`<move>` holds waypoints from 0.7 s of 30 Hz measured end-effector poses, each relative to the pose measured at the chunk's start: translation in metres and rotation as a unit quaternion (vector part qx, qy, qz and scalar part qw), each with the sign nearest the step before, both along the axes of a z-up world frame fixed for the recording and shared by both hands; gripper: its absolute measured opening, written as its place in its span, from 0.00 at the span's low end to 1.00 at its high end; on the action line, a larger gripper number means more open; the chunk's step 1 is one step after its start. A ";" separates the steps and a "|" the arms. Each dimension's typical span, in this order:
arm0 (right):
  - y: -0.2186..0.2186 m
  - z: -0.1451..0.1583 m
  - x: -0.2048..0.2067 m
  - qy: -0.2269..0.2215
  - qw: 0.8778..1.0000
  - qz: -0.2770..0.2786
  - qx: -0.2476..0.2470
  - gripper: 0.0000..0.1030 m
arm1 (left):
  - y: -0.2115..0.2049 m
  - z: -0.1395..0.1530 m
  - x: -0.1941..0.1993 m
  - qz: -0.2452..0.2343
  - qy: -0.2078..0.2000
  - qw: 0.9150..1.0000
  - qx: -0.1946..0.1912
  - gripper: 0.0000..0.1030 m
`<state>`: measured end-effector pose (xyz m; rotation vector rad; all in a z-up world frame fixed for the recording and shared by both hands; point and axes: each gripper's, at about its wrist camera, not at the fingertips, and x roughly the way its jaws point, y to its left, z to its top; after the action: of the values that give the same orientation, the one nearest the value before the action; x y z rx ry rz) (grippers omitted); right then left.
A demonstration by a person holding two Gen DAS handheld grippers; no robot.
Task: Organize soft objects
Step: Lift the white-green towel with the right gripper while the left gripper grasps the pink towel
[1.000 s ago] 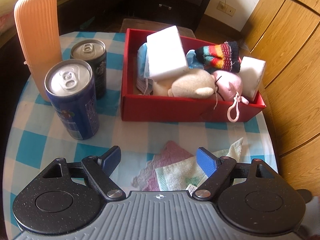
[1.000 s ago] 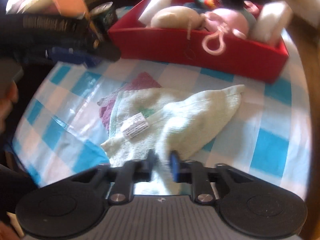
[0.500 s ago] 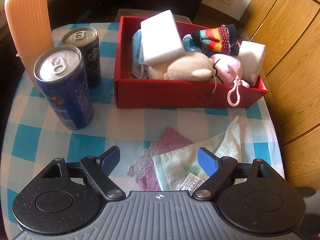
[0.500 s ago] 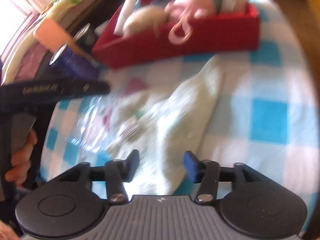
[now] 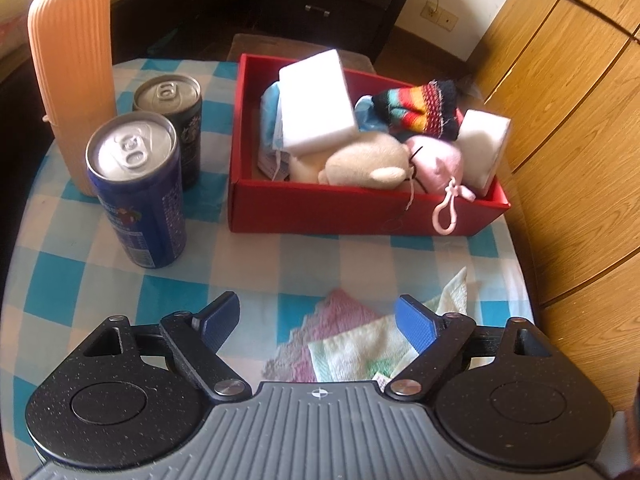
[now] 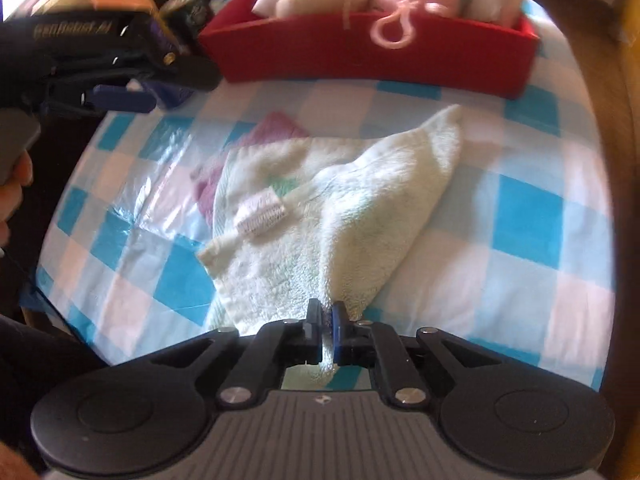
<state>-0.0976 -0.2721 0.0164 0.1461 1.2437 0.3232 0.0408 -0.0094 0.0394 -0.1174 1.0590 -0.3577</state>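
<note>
A pale green towel (image 6: 320, 220) with a white label lies on the checked tablecloth, over a pink cloth (image 6: 276, 126). My right gripper (image 6: 327, 320) is shut on the towel's near edge. In the left wrist view the towel (image 5: 360, 348) and pink cloth (image 5: 336, 316) lie just in front of my left gripper (image 5: 318, 318), which is open and empty above them. A red box (image 5: 360, 212) behind holds white sponges, a beige plush, a pink plush with a loop, a striped knit piece and blue cloth. The left gripper also shows in the right wrist view (image 6: 120, 98).
A blue can (image 5: 136, 188), a dark can (image 5: 170, 120) and a tall ribbed orange container (image 5: 74, 76) stand left of the box. A wooden cabinet (image 5: 572, 120) flanks the table's right edge. The table's front edge is near both grippers.
My right gripper opened half a second ago and has now shut again on the towel's near edge. The left gripper stayed open and shifted only slightly.
</note>
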 end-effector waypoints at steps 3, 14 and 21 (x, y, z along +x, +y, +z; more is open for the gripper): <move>-0.019 0.016 -0.003 -0.013 0.999 -0.033 0.038 0.00 | 0.002 0.002 -0.001 -0.001 -0.001 1.000 -0.002 0.81; -0.074 0.074 -0.007 -0.094 0.977 -0.129 0.144 0.00 | -0.021 -0.027 -0.007 -0.052 0.045 0.997 0.034 0.85; -0.119 0.095 -0.010 -0.170 0.944 -0.203 0.198 0.00 | -0.051 -0.050 -0.009 -0.088 0.057 0.992 0.075 0.86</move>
<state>-0.1074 -0.3913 0.1113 0.6577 0.7680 0.2218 0.0315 -0.0602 -0.0105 0.0910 1.2090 -0.4330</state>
